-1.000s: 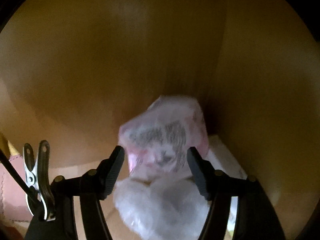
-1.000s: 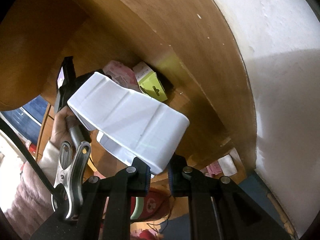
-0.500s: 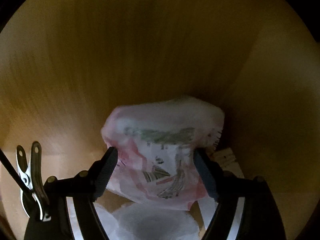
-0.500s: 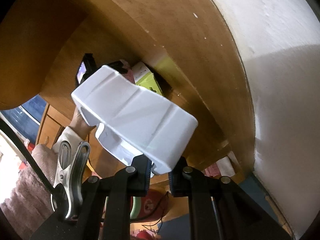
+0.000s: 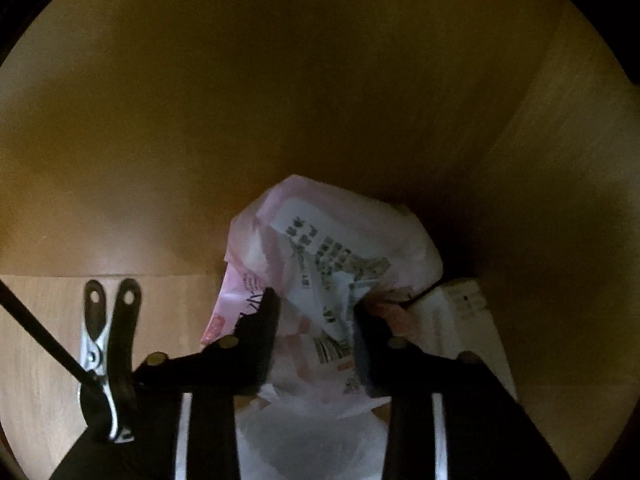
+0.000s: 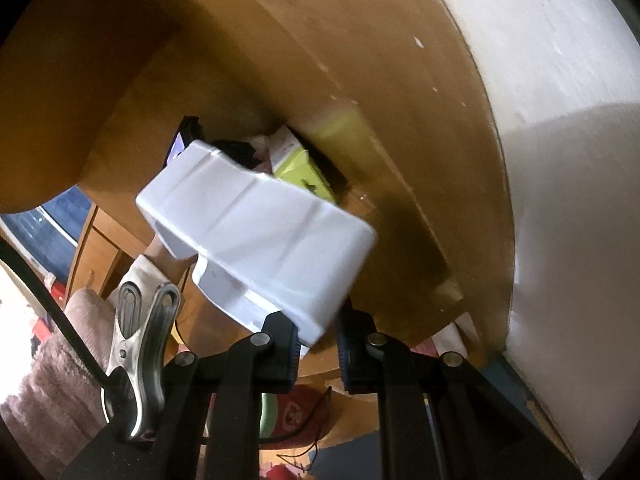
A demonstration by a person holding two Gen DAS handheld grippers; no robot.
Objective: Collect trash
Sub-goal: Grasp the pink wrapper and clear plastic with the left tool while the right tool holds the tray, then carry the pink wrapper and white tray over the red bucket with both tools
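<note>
Deep in a dim wooden cubby lies a crumpled pink-and-white printed wrapper (image 5: 320, 248). It sits between the fingers of my left gripper (image 5: 314, 324), whose jaws are closing, and both pads press into its sides. A white crumpled sheet (image 5: 304, 432) lies below it. In the right wrist view my right gripper (image 6: 318, 340) is shut on the lower edge of a white foam tray (image 6: 256, 236), held up in front of the cubby. Behind the tray shows the dark back of the left gripper (image 6: 188, 136), and below it the person's hand (image 6: 168, 256).
A white carton (image 5: 460, 320) stands right of the wrapper against the cubby's side wall. A lime-green box (image 6: 300, 168) sits in the cubby corner. A white room wall (image 6: 560, 160) rises on the right. A fuzzy sleeve (image 6: 60, 360) and a red item (image 6: 296, 412) are low down.
The left gripper sank toward the wrapper and its jaws came in from wide apart onto the wrapper's sides. The right gripper kept its hold on the white tray, nearly still.
</note>
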